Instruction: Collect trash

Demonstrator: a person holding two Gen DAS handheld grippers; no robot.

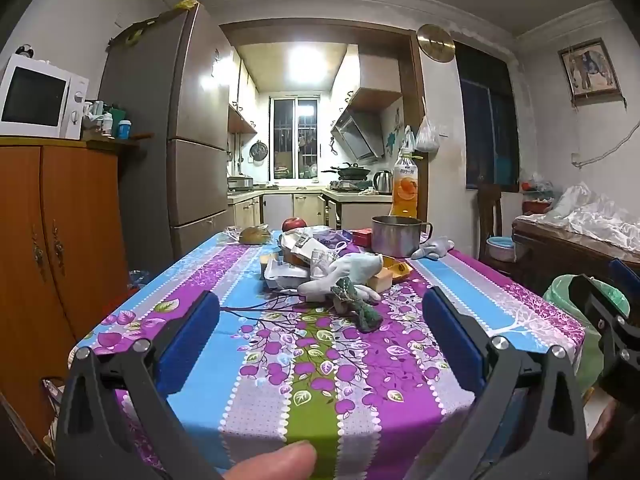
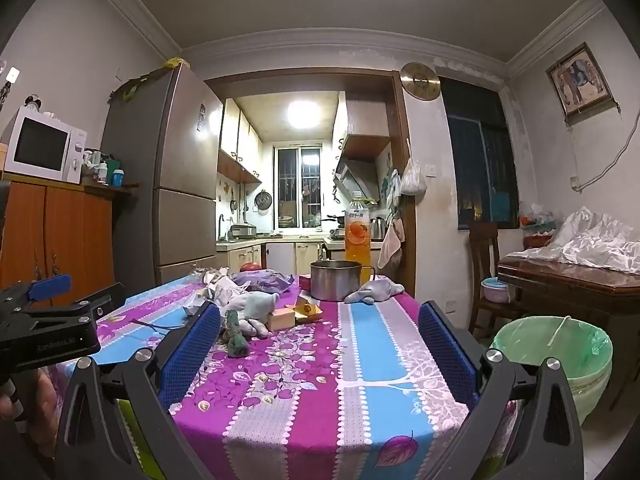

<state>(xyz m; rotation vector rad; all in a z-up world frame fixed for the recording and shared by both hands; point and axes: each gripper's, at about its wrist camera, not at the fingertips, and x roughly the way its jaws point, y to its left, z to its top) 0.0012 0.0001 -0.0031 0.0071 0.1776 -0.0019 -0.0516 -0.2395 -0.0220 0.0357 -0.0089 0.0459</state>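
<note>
A pile of trash (image 1: pixel 304 260) lies mid-table: crumpled papers, wrappers, small boxes, with a white glove (image 1: pixel 344 276) and a green rag (image 1: pixel 356 306) in front. The pile also shows in the right wrist view (image 2: pixel 248 300). A green-lined trash bin (image 2: pixel 554 346) stands on the floor right of the table; its edge shows in the left wrist view (image 1: pixel 560 292). My left gripper (image 1: pixel 320 340) is open and empty, above the table's near end. My right gripper (image 2: pixel 320 344) is open and empty, right of the pile.
The table has a purple and blue floral cloth (image 1: pixel 320 360). A metal pot (image 1: pixel 396 234), an orange juice bottle (image 1: pixel 406 184), an apple (image 1: pixel 294 224), a bread roll (image 1: pixel 254 235) and a second glove (image 1: pixel 434 248) sit at the far end. A cabinet (image 1: pixel 60 232) stands left, a chair (image 2: pixel 486 272) right.
</note>
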